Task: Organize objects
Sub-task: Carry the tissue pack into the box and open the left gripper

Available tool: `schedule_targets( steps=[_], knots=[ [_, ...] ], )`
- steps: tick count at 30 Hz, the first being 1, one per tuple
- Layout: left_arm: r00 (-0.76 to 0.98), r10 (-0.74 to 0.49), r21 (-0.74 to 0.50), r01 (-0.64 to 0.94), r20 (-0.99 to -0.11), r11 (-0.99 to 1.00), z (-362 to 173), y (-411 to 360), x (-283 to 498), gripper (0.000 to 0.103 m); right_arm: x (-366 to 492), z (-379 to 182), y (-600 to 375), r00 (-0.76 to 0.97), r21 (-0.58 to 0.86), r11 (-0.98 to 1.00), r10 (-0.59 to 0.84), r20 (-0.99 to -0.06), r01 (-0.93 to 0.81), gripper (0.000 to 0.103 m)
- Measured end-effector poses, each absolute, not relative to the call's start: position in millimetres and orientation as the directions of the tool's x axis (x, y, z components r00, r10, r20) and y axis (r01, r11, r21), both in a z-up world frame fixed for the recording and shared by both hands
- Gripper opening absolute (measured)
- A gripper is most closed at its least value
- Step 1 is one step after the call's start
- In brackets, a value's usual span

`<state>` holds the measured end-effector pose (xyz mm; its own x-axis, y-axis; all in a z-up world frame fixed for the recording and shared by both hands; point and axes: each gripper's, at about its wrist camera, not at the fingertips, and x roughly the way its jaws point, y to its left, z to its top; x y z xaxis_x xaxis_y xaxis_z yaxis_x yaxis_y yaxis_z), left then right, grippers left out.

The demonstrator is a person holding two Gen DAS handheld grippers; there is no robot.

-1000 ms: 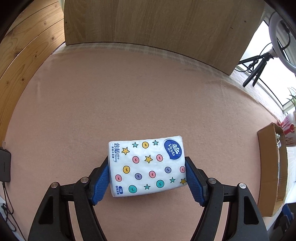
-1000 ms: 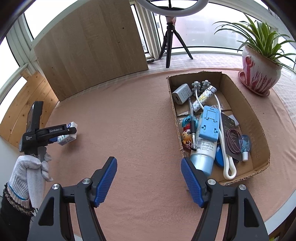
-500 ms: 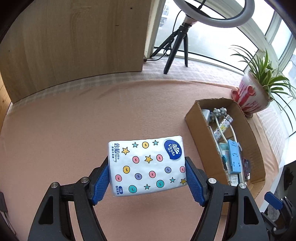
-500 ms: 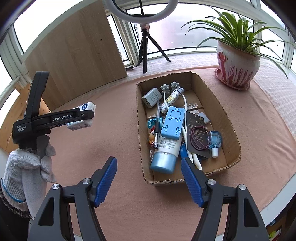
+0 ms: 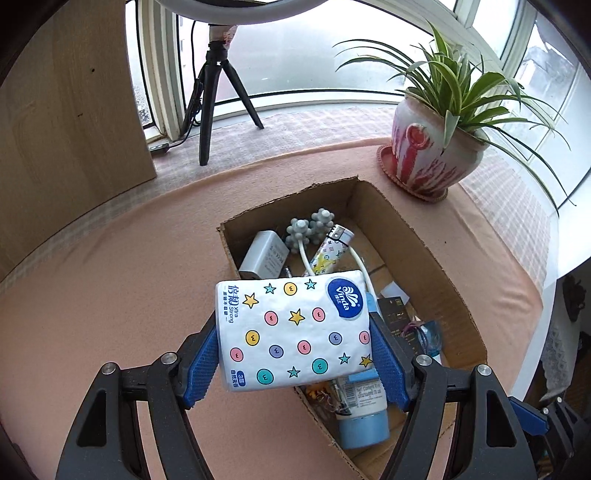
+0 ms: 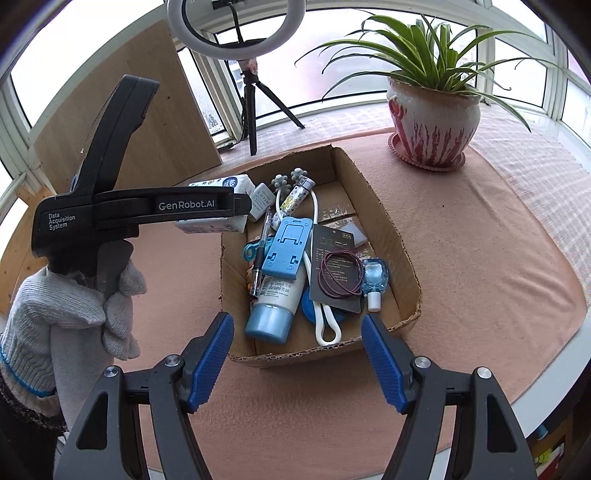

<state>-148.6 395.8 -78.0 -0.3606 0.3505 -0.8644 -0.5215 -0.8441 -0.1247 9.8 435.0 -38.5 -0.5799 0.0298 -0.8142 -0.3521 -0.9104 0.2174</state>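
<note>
Moved from bare cloth to above the box point(image 5: 436, 258): tissue pack point(image 5: 291, 334), clamped in the left gripper point(image 5: 295, 354). Right gripper point(image 6: 297, 356) is held open, empty, at lower centre. Box contents: charger point(image 6: 261, 201), phone stand point(image 6: 286, 247), tube point(image 6: 275, 306), pen point(image 6: 260, 258), card point(image 6: 334, 269), small bottle point(image 6: 375, 278). At upper right, a plant pot point(image 6: 434, 125) is seen; a ring light point(image 6: 236, 26) at top.

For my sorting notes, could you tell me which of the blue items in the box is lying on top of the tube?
The light-blue phone stand: it rests across the blue-capped tube, whereas the little blue bottle lies beside the black card.
</note>
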Motion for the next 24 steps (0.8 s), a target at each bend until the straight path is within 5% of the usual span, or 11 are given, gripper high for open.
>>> schedule_targets(
  steps=[9, 13, 24],
  knots=[
    [-0.347, 0.361, -0.129, -0.543, -0.866, -0.83, -80, 435, -149, 0.077, 19, -41, 447, -0.577, 0.22, -0.904, 0.035, -0.816, -0.366, 0.068],
    [-0.343, 0.361, -0.135, -0.536, -0.867, -0.833, -80, 440, -149, 0.089, 23, -43, 451, -0.575, 0.221, -0.902, 0.035, -0.817, -0.37, 0.068],
    [-0.366, 0.356, -0.128, -0.52, -0.86, -0.844, -72, 422, -144, 0.09, 21, -41, 447, -0.577, 0.224, -0.906, 0.027, -0.816, -0.359, 0.068]
  ],
)
